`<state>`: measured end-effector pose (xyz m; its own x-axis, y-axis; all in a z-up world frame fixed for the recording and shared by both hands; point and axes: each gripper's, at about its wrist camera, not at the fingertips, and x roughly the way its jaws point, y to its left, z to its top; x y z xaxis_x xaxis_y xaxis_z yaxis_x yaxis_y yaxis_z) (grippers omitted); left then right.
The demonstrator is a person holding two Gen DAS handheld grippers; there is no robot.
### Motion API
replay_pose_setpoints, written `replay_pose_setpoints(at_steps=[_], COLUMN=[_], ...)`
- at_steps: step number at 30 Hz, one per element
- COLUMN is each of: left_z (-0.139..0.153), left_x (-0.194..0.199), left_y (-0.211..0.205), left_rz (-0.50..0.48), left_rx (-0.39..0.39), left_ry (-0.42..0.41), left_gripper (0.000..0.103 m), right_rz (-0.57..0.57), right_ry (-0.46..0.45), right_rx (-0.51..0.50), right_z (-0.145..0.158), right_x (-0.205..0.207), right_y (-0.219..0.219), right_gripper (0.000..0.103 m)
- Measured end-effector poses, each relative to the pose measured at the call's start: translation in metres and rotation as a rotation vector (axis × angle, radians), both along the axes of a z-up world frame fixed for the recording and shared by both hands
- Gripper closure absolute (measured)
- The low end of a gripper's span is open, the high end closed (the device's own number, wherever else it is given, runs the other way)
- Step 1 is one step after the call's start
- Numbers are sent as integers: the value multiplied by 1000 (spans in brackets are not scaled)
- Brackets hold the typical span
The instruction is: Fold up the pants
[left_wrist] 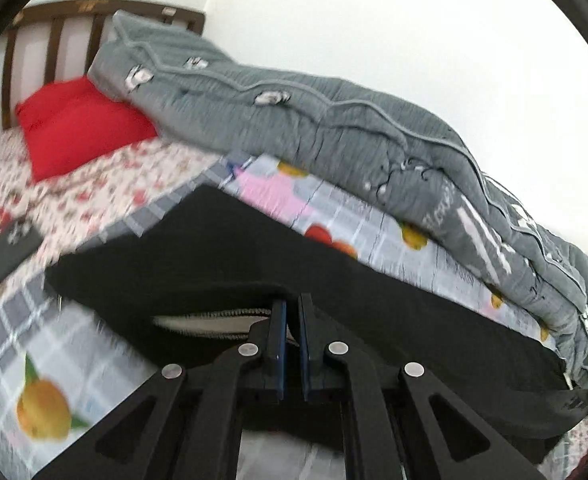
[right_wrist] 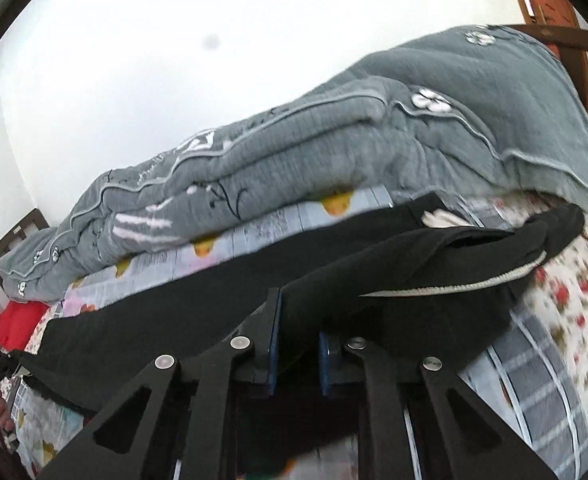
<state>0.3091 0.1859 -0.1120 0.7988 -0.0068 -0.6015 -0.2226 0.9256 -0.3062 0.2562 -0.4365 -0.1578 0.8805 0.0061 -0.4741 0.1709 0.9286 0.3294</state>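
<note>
A grey quilt [left_wrist: 333, 128] with small white flowers lies bunched along the far side of a bed, against a white wall [left_wrist: 413, 32]. A red pillow [left_wrist: 78, 128] sits near the brown wooden headboard [left_wrist: 54, 24]. A floral sheet [left_wrist: 94, 196] and a checked blanket [left_wrist: 34, 332] printed with fruit cover the bed.

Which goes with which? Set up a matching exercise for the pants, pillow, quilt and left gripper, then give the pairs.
Things:
1. pants
2. pillow
3. quilt
4. left gripper

Descriptions:
A. red, by the headboard
B. grey, bunched along the wall side
C. shut on black cloth
D. black, spread across the bed

Pairs: 1-D, 2-A, 3-B, 4-C
</note>
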Motion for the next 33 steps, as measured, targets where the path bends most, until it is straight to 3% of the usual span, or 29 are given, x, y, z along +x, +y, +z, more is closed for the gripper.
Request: replay_pose_setpoints(at_steps=[10,13,14,16,17,18,19,21,24,30,33], left_z=[-8,-17,-20,-29,-35,-39,-43,-47,-46,-34,-29], left_x=[89,108,113,118,119,120,122,126,124,100,72], left_y=[-25,-33,-34,-37,-38,-38,-36,-31,-24,-27,-29], left_rz=[-22,-30,-25,-10,6,22,38,47,60,44,21], left_rx=[97,124,129,157,177,190,189,166,133,175,177], left_ry=[-26,-28,-30,-35,-33,-25,-6,21,20,44,55], left_gripper=[97,96,94,89,86,75,61,52,52,45,41], right_rz=[-32,-51,-56,-53,-51,-38,-34,-19,-6,32,15], right_ry=[33,60,66,60,53,42,37,26,18,68,105], right_rx=[-59,-31,-12,21,32,41,36,10,-10,-93,-174], right_z=[-14,-25,-30,-39,-42,-45,-45,-42,-36,-25,-25], right_x=[94,120,127,133,133,133,132,129,125,93,57], right_y=[-1,-4,-5,-6,-6,-5,-3,3,10,31,36], right_gripper=[89,88,88,74,70,58,55,55,54,53,42])
